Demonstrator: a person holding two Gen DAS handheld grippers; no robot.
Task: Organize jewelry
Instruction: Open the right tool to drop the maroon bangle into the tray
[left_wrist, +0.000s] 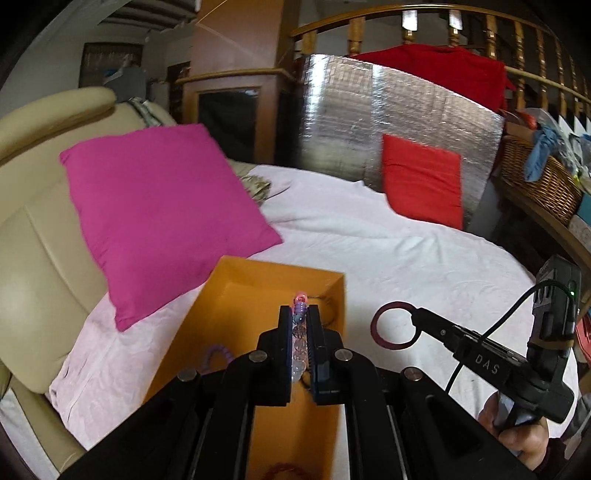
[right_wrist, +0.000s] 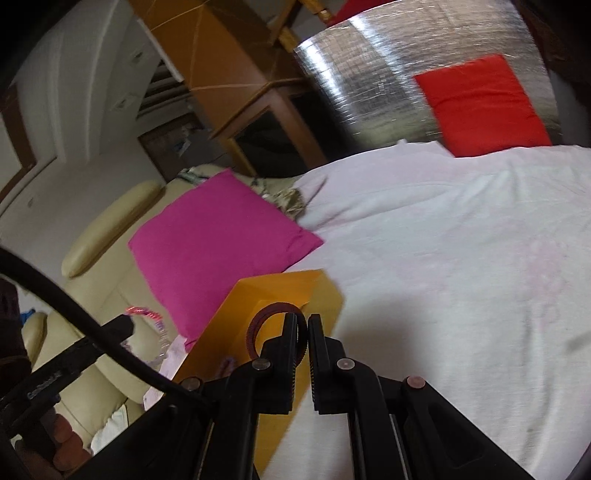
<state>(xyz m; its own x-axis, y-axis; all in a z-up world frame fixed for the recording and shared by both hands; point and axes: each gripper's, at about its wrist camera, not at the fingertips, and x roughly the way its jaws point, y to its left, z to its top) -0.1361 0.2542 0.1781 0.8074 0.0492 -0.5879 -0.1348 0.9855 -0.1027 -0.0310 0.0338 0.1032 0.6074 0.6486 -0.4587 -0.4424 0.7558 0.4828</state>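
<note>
My left gripper (left_wrist: 303, 314) clamped on a beaded bracelet (left_wrist: 300, 332) at lower centre, my right gripper (right_wrist: 307, 321) pinching a dark red bangle (right_wrist: 258, 325), orange box (left_wrist: 236, 295) beneath both, pink cushion (left_wrist: 159, 214) upper left, white sheet (left_wrist: 406, 251) right.

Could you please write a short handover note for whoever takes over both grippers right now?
Left gripper: shut on a beaded bracelet, held over the orange box.
Right gripper: shut on a dark red ring bangle, beside the box, above the white sheet.
Done: a purple coil bracelet lies in the box.
Left: both held pieces are not yet put down.
</note>
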